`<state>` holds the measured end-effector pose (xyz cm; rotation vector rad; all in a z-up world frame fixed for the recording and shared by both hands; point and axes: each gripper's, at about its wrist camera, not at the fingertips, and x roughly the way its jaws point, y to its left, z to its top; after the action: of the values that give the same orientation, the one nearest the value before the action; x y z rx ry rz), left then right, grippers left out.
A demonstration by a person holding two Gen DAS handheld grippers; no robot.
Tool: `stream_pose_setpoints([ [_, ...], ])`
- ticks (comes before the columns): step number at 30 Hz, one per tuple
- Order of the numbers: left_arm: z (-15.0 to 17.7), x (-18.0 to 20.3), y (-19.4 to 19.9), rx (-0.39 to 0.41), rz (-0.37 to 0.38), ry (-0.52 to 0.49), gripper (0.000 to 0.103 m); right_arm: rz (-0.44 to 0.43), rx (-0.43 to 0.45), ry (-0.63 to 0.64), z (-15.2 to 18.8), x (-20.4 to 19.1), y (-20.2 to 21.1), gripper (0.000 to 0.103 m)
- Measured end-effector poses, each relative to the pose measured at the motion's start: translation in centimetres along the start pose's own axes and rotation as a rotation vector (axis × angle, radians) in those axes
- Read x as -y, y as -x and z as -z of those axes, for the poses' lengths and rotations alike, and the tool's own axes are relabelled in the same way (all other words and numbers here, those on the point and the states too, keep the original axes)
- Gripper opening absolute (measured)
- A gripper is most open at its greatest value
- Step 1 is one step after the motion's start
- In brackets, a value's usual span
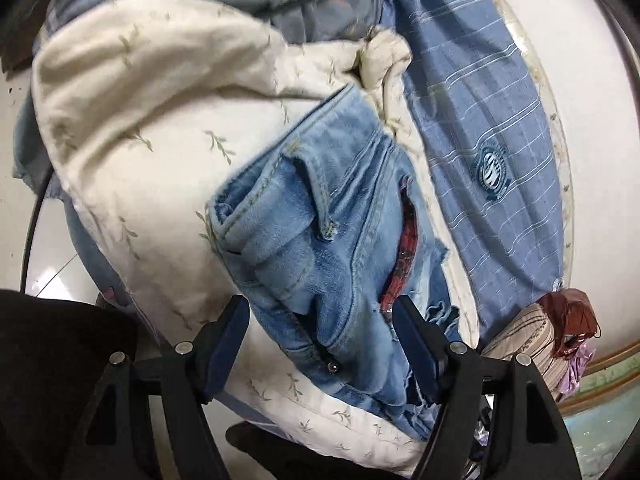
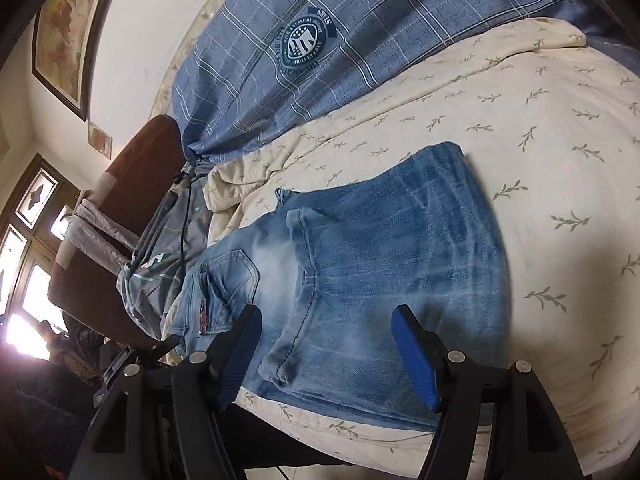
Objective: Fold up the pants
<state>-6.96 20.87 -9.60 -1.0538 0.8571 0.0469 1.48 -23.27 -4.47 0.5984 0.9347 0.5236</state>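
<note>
The jeans are lying on a cream quilt printed with small leaf sprigs, which is covering a bed. In the right wrist view the light blue denim is lying folded over itself, a hem edge running down the middle of the upper layer and a back pocket showing at the left end. In the left wrist view the waistband end of the jeans is bunching up, with a belt loop standing out, a strip of red plaid lining peeking from an opening, and a metal rivet sitting near the lower edge.

The left claw is hanging over this waistband end with its two dark blue pads spread wide, one on each side of the denim, pinching nothing. The right claw is likewise standing spread over the folded legs, its bright blue pads set apart and gripping nothing.

Beyond the jeans, a blue plaid cover bearing a round crest emblem is lying along the far side of the quilt. A grey garment is crumpling at the quilt's left end beside a brown chair. A framed map is hanging on the wall, and a bright window is glaring at the left.
</note>
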Motion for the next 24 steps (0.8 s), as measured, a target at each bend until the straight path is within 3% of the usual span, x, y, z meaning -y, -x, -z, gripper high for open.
stream_pose_setpoints([
  [11, -0.8, 0.0, -1.6, 0.019, -0.052, 0.057, 0.073, -0.003, 0.014, 0.000, -0.1, 0.3, 0.4, 0.071],
  [15, -0.7, 1.3, -1.3, 0.037, -0.107, -0.011, 0.041, 0.007, -0.001, 0.021, 0.1, -0.2, 0.0, 0.071],
  [17, -0.6, 2.1, -1.2, 0.046, -0.120, -0.040, 0.033, 0.012, -0.019, 0.031, 0.2, -0.3, -0.4, 0.071],
  [24, 0.2, 6.1, -0.8, 0.118, -0.218, -0.232, 0.023, 0.069, -0.078, 0.055, 0.6, -0.2, -2.1, 0.071],
])
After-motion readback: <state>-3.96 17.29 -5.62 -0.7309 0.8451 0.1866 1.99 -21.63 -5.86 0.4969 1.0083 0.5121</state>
